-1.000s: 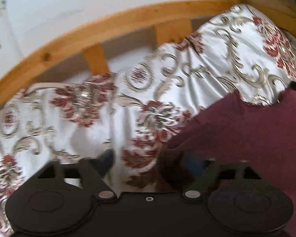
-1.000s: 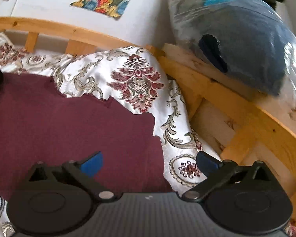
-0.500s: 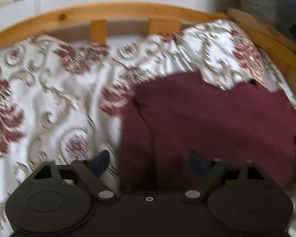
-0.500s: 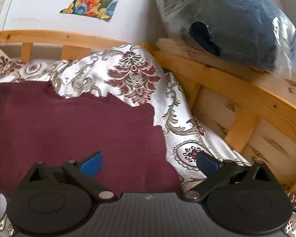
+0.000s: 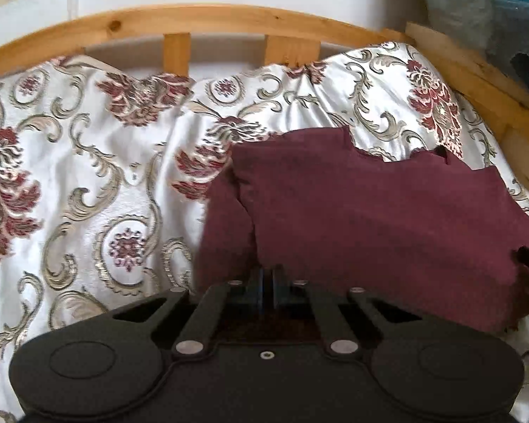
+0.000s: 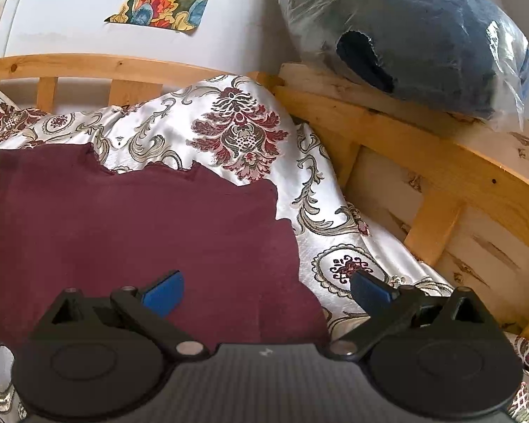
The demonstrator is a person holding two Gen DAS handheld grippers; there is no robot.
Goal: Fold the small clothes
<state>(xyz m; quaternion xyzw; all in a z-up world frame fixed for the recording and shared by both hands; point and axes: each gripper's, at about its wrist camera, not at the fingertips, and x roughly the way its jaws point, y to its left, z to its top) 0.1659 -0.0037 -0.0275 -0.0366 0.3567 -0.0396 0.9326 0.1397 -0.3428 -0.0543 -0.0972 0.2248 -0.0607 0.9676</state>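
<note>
Left wrist view first, and the left gripper [image 5: 266,282] has just snapped its jaws together at the near edge of the maroon cloth [image 5: 370,218]. Fabric seems to be pinched between the blue pads, though the pads are nearly hidden by the gripper body, so call that likely, not certain. Over in the right wrist view the right gripper [image 6: 264,289] hangs with jaws wide apart, one blue pad over the cloth's near right corner, the other over the bedspread [image 6: 236,134], gripping nothing.

The cloth lies spread on the bed toward six o'clock in both views, its far edge ragged and stepped, with a flap doubled along its left side at about nine o'clock of the garment.

To do this step well, the right jaws want to close on the matching near corner before any lift, so both corners rise together. Then carry the near edge toward twelve o'clock, low and level, and lay it on that jagged far edge without dragging the bedspread along.

Materials now: the cloth looks matte, soft and slightly fuzzy, limp enough to sag between two grips. The bedspread is glossy satin, cream with red and gold scrollwork, rumpled and probably slippery underneath. A pine bed frame [image 6: 423,162] with slats curves round from ten to three o'clock, and a plastic-wrapped dark bundle [image 6: 423,35] rests on it at one o'clock.
</note>
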